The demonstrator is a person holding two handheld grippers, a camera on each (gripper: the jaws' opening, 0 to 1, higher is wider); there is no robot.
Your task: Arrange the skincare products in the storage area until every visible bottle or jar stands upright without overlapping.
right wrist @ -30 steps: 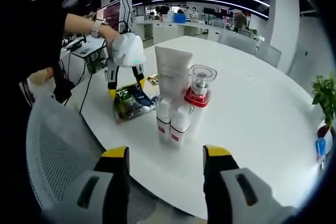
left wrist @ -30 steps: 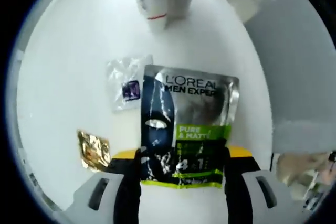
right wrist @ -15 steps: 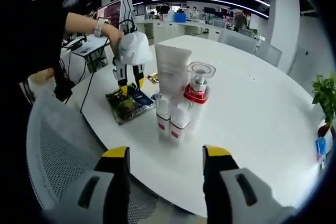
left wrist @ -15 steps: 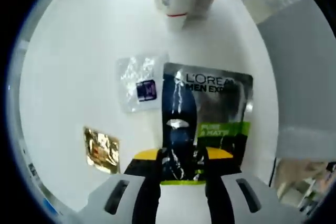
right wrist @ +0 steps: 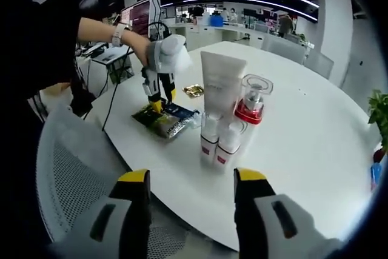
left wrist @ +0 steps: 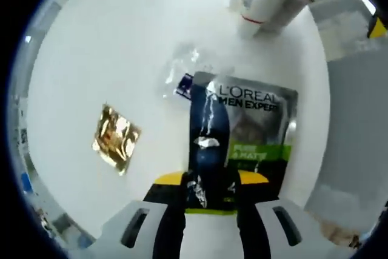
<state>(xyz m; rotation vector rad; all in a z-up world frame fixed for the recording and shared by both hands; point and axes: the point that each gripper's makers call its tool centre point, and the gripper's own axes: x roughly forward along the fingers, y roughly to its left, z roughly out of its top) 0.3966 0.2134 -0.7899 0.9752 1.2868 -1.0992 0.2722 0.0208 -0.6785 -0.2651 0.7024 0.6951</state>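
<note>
Left gripper view: my left gripper (left wrist: 209,180) has its jaws pinched on the near edge of the L'Oreal mask sachet (left wrist: 242,141), which lies flat on the white table (left wrist: 109,59). Its far corner overlaps a clear sachet (left wrist: 185,71); a gold sachet (left wrist: 116,139) lies apart to the left. In the right gripper view, my right gripper (right wrist: 191,180) hangs spread and empty before the table edge, facing the upright tube (right wrist: 222,86), red-based jar (right wrist: 253,100) and two small bottles (right wrist: 219,142).
</note>
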